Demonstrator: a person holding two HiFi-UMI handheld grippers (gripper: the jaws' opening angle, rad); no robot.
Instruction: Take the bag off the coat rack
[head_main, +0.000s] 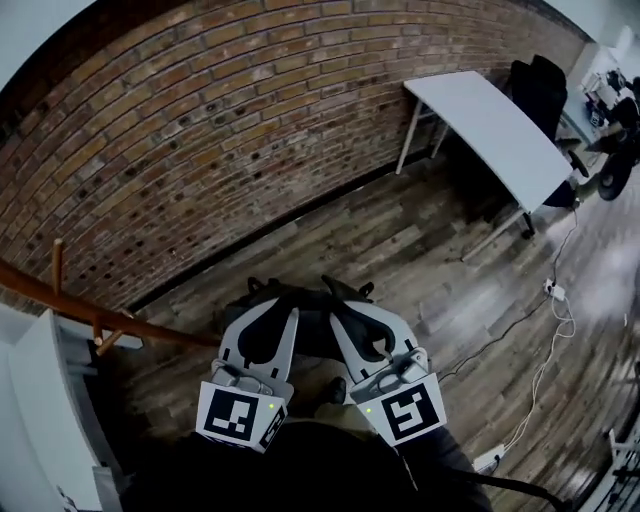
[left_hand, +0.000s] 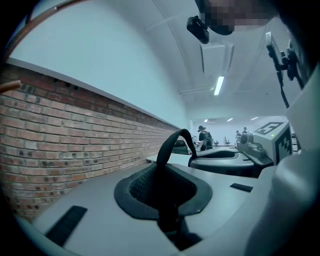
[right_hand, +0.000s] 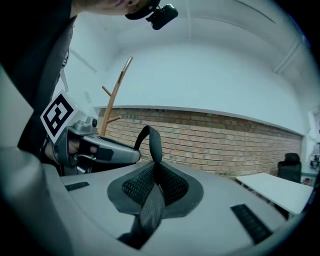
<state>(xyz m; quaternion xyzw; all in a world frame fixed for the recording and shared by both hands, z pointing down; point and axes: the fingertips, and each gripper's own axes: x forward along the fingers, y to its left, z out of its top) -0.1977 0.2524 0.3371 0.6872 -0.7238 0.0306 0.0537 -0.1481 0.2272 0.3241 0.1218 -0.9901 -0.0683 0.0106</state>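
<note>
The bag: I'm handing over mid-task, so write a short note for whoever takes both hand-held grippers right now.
Left hand-held gripper: shut on a black bag strap.
Right hand-held gripper: shut on a bag strap too.
Bag: hangs dark between and below the two grippers, over the wooden floor.
Coat rack: off to the left by the brick wall, apart from the bag.
Done: the bag looks to be off the rack.
Left: probably only to carry it clear and set it down. Keep both grips shut until then.
</note>
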